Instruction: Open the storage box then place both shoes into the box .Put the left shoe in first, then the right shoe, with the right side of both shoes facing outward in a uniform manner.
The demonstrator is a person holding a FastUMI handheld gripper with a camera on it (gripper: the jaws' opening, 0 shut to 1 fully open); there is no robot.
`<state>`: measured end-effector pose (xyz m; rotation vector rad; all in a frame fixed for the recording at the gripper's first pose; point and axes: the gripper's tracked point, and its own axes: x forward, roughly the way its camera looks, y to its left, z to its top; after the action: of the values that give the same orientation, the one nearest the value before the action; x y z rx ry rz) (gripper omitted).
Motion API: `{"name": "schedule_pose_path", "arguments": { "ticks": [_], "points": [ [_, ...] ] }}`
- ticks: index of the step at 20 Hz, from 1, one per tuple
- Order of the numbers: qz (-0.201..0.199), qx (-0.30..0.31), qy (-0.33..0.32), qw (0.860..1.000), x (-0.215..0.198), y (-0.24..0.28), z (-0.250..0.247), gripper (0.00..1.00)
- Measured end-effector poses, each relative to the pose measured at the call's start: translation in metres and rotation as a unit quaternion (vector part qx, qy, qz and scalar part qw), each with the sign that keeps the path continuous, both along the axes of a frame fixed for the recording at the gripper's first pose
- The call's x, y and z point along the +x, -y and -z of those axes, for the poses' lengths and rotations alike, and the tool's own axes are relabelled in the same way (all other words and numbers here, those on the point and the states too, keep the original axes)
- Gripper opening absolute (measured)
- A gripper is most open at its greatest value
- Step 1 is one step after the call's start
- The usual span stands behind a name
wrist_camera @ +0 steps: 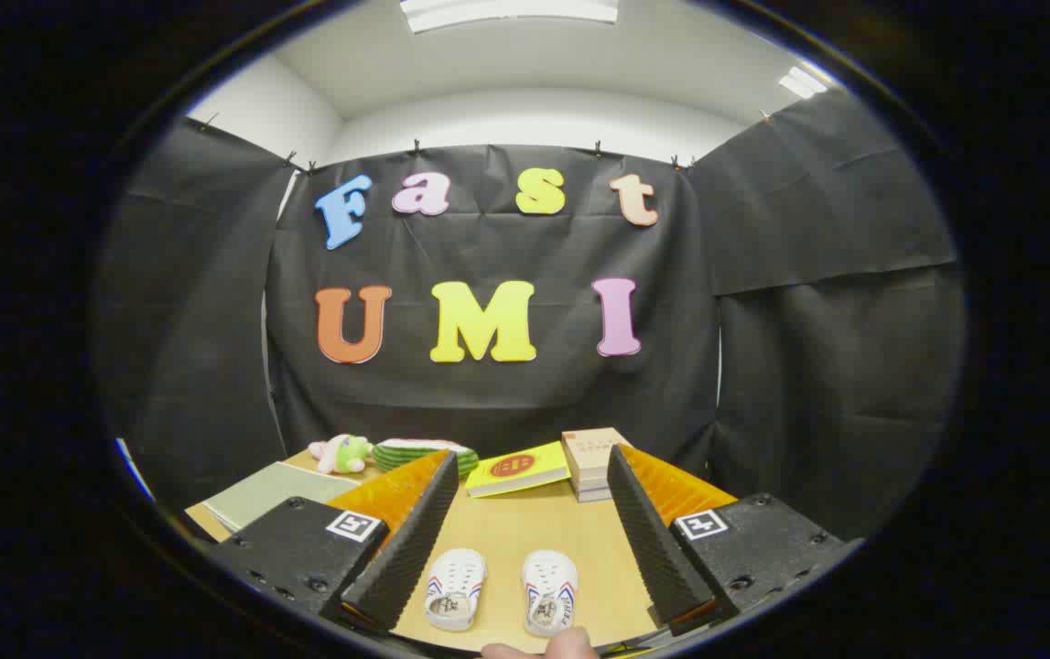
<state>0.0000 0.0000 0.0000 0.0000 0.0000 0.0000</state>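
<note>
Two small white shoes with red and blue side stripes lay side by side on the pale wooden counter (525,531), between the jaws and apart from each other. The left-hand shoe (455,588) sat close to the left finger; the right-hand shoe (550,590) sat nearer the middle, clear of the right finger. Neither shoe was touched by the jaws. The gripper (525,540) stood released, its fingers spread wide and grasping nothing. A person's fingertip (570,645) showed just behind the right-hand shoe. Beyond the jaws lay a flat yellow book with a red emblem (517,468), and touching its right side a stack of pale boxes (592,462). Further left, beyond the left finger, were a green striped plush item (422,452), a small pink and green soft toy (341,452) and a flat grey-green folder (270,492).
</note>
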Motion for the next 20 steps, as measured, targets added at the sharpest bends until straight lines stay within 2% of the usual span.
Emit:
{"name": "schedule_pose_path", "arguments": {
  "ticks": [20],
  "points": [
    [-0.026,-0.004,-0.018,0.999,0.013,-0.022,0.008,1.0]
  ]
}}
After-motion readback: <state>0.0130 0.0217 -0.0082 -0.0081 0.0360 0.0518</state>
